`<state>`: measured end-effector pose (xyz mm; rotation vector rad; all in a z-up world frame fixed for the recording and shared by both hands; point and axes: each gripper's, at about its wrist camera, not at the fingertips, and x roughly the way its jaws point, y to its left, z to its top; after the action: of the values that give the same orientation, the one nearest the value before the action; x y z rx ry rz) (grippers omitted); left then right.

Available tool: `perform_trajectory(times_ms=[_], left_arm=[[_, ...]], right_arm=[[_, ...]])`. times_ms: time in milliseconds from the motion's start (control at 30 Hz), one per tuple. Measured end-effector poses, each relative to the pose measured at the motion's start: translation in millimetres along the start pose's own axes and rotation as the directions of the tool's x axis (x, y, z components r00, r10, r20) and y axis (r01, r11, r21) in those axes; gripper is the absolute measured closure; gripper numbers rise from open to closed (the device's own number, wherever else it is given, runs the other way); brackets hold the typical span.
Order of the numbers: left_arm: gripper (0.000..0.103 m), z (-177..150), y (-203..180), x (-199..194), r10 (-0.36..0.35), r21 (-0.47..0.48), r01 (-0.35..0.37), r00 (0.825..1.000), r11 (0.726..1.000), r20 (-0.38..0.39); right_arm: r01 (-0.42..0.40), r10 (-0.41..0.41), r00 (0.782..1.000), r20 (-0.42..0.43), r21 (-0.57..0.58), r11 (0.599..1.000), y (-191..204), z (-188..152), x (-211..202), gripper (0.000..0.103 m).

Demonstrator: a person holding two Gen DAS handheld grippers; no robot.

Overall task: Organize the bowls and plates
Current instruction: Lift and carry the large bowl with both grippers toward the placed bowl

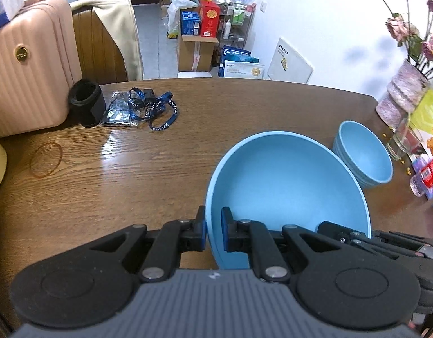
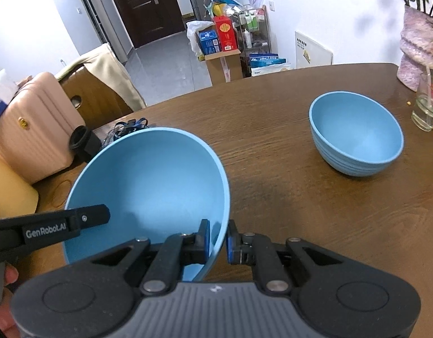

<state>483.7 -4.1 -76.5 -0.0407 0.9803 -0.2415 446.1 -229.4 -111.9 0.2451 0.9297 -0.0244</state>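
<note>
1. We see a brown wooden table (image 1: 244, 118) bearing everything; a pink suitcase (image 1: 27, 64) stands at its left edge.
2. The large blue bowl (image 1: 286, 180) is tilted above the table's near part, gripped at both sides.
3. A smaller ribbed blue bowl (image 2: 357, 138) sits upright on the table, well apart from the large bowl and nearer the pink vase (image 2: 419, 48).
4. Our left gripper (image 1: 213, 232) is clenched on the large bowl's left rim, one finger inside, one outside.
5. Our right gripper (image 2: 218, 240) straddles the opposite rim; its right finger looks slightly clear, so we cannot tell its grasp.
6. A blue lanyard (image 1: 157, 109) lies just beside the suitcase.
</note>
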Motion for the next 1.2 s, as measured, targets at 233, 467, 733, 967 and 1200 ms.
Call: perform_trajectory(times_ms=[233, 467, 733, 967, 1200], left_arm=[[0.093, -20.0, 5.5, -25.6, -0.012, 0.031, 0.012, 1.000, 0.999, 0.002], [0.093, -39.2, 11.8, -46.8, -0.028, 0.056, 0.028, 1.000, 0.998, -0.001], [0.093, -60.0, 20.5, -65.3, -0.042, 0.085, 0.043, 0.999, 0.995, -0.013], [0.092, -79.7, 29.0, -77.5, -0.054, 0.116, 0.057, 0.998, 0.992, -0.027], [0.092, -98.6, 31.8, -91.4, -0.061, 0.140, 0.066, 0.997, 0.988, -0.040]], right_arm=[[0.012, -0.012, 1.000, 0.009, -0.006, 1.000, 12.8, -20.4, -24.6, 0.092], [0.034, -0.033, 0.999, 0.019, -0.017, 0.999, 26.7, -38.3, -46.0, 0.092], [0.059, -0.058, 0.998, 0.028, -0.031, 0.998, 41.1, -57.6, -64.4, 0.092], [0.069, -0.068, 0.997, 0.024, -0.026, 0.997, 51.5, -80.4, -75.9, 0.092], [0.084, -0.084, 0.996, 0.014, -0.018, 0.996, 59.1, -108.0, -88.8, 0.092]])
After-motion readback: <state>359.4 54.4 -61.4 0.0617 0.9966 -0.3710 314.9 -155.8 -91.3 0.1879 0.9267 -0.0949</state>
